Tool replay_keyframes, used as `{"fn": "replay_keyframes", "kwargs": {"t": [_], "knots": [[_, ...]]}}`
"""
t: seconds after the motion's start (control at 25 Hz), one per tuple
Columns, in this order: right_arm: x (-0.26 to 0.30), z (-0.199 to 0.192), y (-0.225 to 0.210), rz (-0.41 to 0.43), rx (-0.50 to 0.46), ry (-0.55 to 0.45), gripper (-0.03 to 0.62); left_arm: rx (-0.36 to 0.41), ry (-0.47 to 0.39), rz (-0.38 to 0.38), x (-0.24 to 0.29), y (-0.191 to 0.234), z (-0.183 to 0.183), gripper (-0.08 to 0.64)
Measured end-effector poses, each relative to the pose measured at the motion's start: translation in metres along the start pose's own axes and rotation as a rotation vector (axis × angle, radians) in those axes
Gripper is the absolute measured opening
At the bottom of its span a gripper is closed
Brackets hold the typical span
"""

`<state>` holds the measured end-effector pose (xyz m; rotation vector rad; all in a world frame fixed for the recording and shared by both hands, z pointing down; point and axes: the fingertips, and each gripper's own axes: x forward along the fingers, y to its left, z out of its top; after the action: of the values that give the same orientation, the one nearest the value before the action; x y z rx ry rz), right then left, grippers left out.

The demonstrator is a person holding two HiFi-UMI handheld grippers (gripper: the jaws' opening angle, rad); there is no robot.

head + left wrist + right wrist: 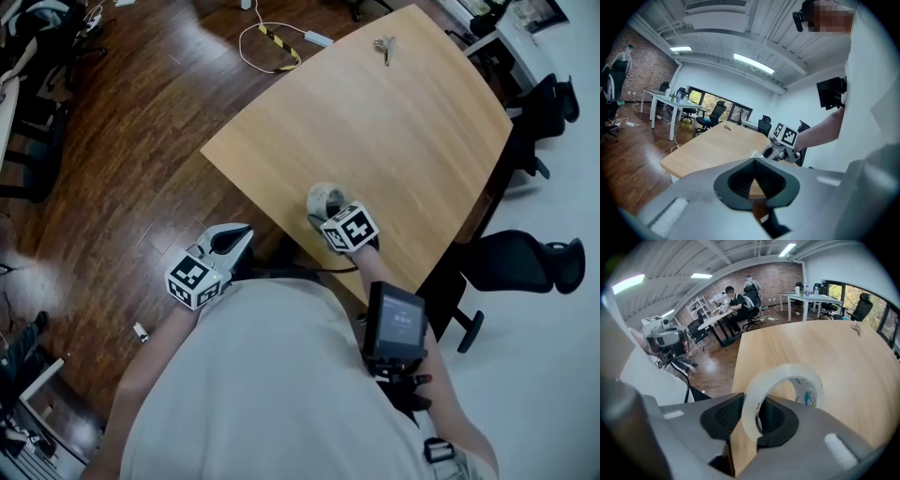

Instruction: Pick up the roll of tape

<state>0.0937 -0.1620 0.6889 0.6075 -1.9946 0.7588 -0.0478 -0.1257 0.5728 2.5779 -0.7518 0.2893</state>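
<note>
The roll of tape (323,198) is a clear, whitish ring held on edge just above the near part of the light wooden table (375,122). My right gripper (324,218) points steeply down, and its dark pads are shut on the ring's wall. In the right gripper view the roll of tape (787,370) rises out of the right gripper (750,414), with one pad inside the ring and one outside. My left gripper (238,235) hangs off the table's near-left edge, over the floor. In the left gripper view the left gripper (753,161) has its tips together and holds nothing.
A bunch of keys (384,47) lies at the table's far end. A cable (272,42) with a power strip is on the wooden floor beyond. Black office chairs (516,262) stand along the right side. People sit at desks (736,301) in the background.
</note>
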Motion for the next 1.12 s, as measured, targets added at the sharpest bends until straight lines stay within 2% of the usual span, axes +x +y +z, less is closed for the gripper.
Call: {"fn": "replay_keyframes", "kwargs": {"t": [0.2,0.48,0.76,1.12], "knots": [[-0.019,0.011,0.028,0.083,0.182,-0.199,0.097,0.031,0.022,-0.077,0.005,-0.009,-0.001,0.005],[-0.051,0.021,0.068,0.11,0.281,-0.417,0.097,0.073,0.041,-0.168,0.002,-0.021,0.002,0.005],[-0.092,0.027,0.086,0.068,0.36,-0.664,0.097,0.081,0.045,-0.228,-0.004,-0.03,-0.004,0.005],[-0.148,0.017,0.082,0.008,0.404,-0.899,0.097,0.118,0.043,-0.266,0.006,-0.046,0.006,0.005]]}}
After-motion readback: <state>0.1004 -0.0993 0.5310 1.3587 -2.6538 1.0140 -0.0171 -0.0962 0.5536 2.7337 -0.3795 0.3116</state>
